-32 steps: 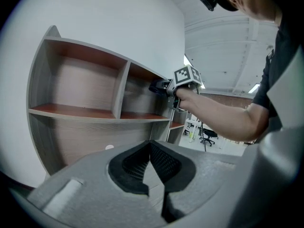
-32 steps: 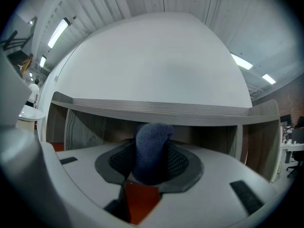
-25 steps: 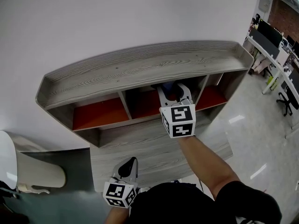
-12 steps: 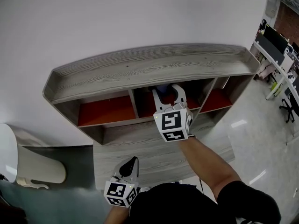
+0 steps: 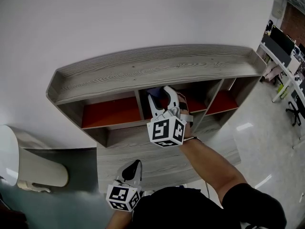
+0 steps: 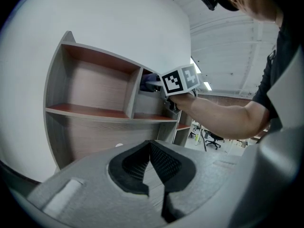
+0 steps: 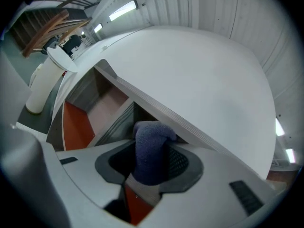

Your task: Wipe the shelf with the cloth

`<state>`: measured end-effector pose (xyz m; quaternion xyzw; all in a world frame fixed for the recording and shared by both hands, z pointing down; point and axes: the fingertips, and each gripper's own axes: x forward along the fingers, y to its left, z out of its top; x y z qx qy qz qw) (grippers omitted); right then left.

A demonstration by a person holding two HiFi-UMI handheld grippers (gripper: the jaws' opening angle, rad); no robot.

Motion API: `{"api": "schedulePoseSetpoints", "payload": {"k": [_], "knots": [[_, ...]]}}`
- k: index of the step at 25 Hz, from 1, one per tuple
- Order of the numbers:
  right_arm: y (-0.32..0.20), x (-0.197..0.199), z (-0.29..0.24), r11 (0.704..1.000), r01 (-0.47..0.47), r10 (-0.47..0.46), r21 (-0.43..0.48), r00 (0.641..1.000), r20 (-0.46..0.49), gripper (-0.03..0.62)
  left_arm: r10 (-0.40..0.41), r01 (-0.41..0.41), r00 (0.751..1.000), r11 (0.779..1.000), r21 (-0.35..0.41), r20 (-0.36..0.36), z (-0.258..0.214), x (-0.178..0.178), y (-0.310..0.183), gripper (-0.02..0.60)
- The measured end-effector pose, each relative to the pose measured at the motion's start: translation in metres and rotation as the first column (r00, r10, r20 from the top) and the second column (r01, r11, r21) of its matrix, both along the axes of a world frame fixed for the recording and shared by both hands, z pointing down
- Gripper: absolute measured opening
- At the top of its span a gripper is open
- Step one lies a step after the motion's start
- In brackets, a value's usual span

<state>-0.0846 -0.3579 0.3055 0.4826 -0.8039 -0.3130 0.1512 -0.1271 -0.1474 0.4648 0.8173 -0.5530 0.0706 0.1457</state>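
Note:
A grey wooden shelf [image 5: 157, 66] with red-floored compartments stands against the white wall. My right gripper [image 5: 159, 95] reaches into the middle compartment [image 5: 164, 104], shut on a dark blue cloth [image 7: 148, 148] that sticks up between its jaws. From the left gripper view the cloth [image 6: 151, 83] shows as a blue patch just beyond the marker cube. My left gripper [image 5: 133, 168] hangs low near my body, below the shelf's lower board; its jaws are shut with nothing between them [image 6: 151, 165].
The left compartment [image 5: 110, 113] and the right compartment [image 5: 222, 101] have bare red floors. A white bin [image 5: 28, 168] stands on the floor at the left. Desks and chairs [image 5: 286, 46] fill the room at far right.
My right gripper has slid leftward inside the middle compartment with the cloth, toward the left divider. The left gripper has stayed where it was.

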Motion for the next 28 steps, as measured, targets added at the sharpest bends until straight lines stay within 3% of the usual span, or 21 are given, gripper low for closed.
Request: {"api": "schedulePoseSetpoints", "payload": {"k": [11,28], "knots": [[0.006,-0.019,0.005,0.999,0.004,0.000,0.040,0.994,-0.111,0.156,0.004,-0.004,1.000,1.000,0.010,-0.010,-0.001,-0.008,0.001,0.009],[0.026,-0.021,0.005,0.994,-0.070,0.082,0.079,0.984,-0.157,0.156,0.100,-0.100,0.994,0.995,0.023,-0.030,0.000,-0.026,0.007,0.009]]}}
